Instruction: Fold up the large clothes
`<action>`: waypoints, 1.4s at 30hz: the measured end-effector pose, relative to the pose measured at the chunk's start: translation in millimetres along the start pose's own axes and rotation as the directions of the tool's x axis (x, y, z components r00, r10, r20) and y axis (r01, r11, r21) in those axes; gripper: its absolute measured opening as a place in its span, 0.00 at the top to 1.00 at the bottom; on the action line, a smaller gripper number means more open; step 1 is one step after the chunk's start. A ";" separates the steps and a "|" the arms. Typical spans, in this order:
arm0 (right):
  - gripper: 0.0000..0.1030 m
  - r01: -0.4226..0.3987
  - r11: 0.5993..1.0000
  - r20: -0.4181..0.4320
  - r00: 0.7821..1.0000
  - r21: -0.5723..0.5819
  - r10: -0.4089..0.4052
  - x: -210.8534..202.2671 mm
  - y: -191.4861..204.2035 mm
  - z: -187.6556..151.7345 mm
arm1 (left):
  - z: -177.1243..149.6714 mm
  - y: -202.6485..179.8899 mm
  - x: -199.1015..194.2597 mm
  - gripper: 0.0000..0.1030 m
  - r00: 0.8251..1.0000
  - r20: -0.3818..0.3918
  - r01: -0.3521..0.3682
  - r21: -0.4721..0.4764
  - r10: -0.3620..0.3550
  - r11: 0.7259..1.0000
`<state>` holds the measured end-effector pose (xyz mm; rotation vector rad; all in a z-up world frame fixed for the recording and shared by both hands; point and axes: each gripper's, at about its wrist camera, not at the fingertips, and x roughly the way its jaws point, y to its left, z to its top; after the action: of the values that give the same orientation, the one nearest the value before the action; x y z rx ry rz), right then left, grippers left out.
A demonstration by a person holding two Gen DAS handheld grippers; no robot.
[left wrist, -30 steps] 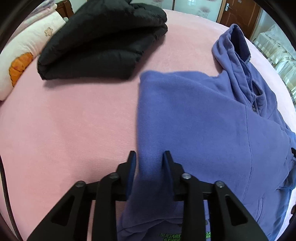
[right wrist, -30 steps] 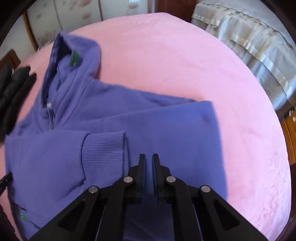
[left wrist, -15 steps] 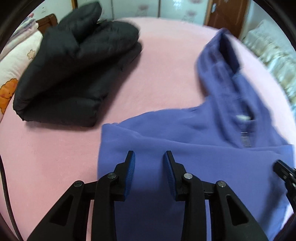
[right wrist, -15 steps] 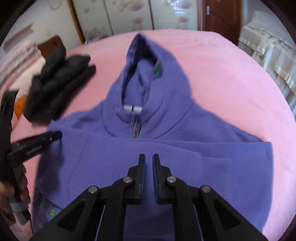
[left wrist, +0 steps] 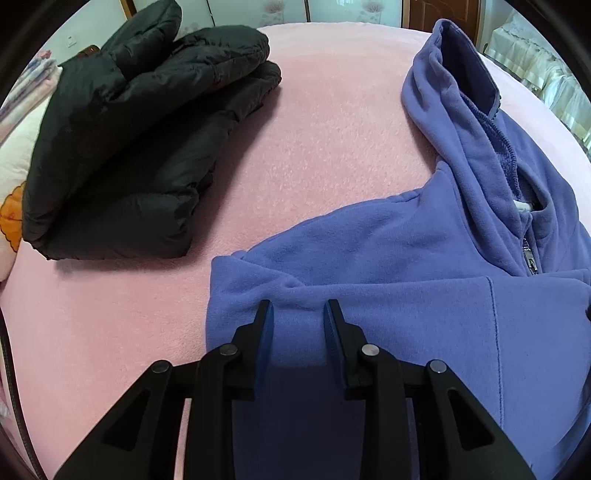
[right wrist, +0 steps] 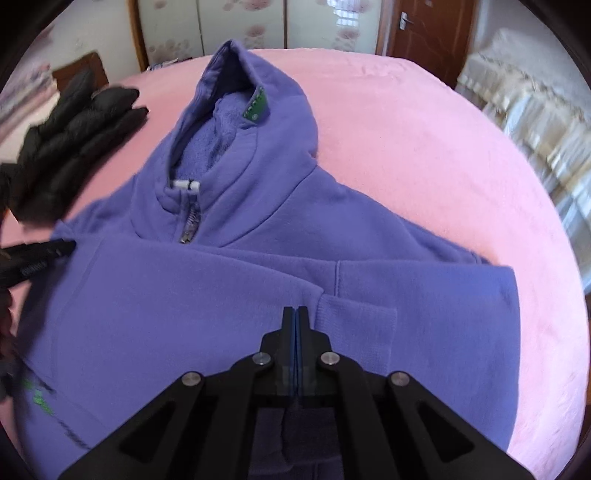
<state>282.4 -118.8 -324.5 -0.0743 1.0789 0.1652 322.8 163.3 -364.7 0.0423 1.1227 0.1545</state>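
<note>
**Both grippers over the folded purple hoodie**

Since half a second ago, both cameras have edged toward the hood end of the garment, so the zipper and hood sit larger in each view, and the right gripper's fingers have closed their last sliver of gap.

Nearest the left wrist camera, the left gripper (left wrist: 297, 314) stands with its jaws well apart, nothing between them; its fingertips (left wrist: 266, 309) hover over the near left part of the purple hoodie (left wrist: 369, 258), whether touching the cloth I cannot tell. Nearest the right wrist camera, the right gripper (right wrist: 295, 314) has its blue pads pressed together, and no cloth shows between them; it sits over the folded sleeve, with the ribbed cuff (right wrist: 354, 325) just to its right.

That hoodie (right wrist: 221, 295) lies flat on the pink bedspread (right wrist: 424, 147), sleeves folded across the chest. Beyond the sleeves the zipper pull (right wrist: 188, 230) lies at the collar, and further off the hood (right wrist: 258, 122) stretches away, a green label (right wrist: 256, 105) showing inside it. At the left edge of the right view, the tip of the other gripper (right wrist: 44, 251) reaches the garment's left shoulder.

Far left on the bedspread (left wrist: 332, 129), apart from the hoodie, sits a folded black padded jacket (left wrist: 140, 129). Beyond the bed stand floral wardrobe doors (right wrist: 240, 26) and a brown wooden door (right wrist: 424, 29).
</note>
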 end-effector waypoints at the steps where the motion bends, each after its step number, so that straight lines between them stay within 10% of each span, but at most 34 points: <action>1: 1.00 -0.008 1.000 -0.002 1.000 -0.001 0.008 -3.3 -2.1 -1.3 | -1.1 -4.2 -2.6 0.72 1.000 0.002 -0.007 0.007 0.006 1.000; 8: 0.98 -0.042 0.998 -0.010 0.999 0.044 0.042 -35.9 -15.5 -10.5 | 2.3 -13.0 -32.4 0.28 1.000 -0.008 -0.012 0.006 0.012 1.000; 23: 0.98 -0.136 0.989 0.053 0.990 0.058 0.133 -142.6 -40.7 -16.0 | -26.8 -41.8 -172.7 0.27 0.994 0.054 0.101 -0.040 -0.099 0.994; 42: 0.98 -0.209 0.977 0.177 0.961 -0.028 0.211 -287.6 -78.0 3.5 | -57.2 -27.4 -357.2 0.20 0.979 0.193 0.099 -0.175 -0.064 0.980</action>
<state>166.0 -223.4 -70.9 0.0475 0.9049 0.3617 122.7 82.0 -73.2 -0.1515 0.9178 0.1762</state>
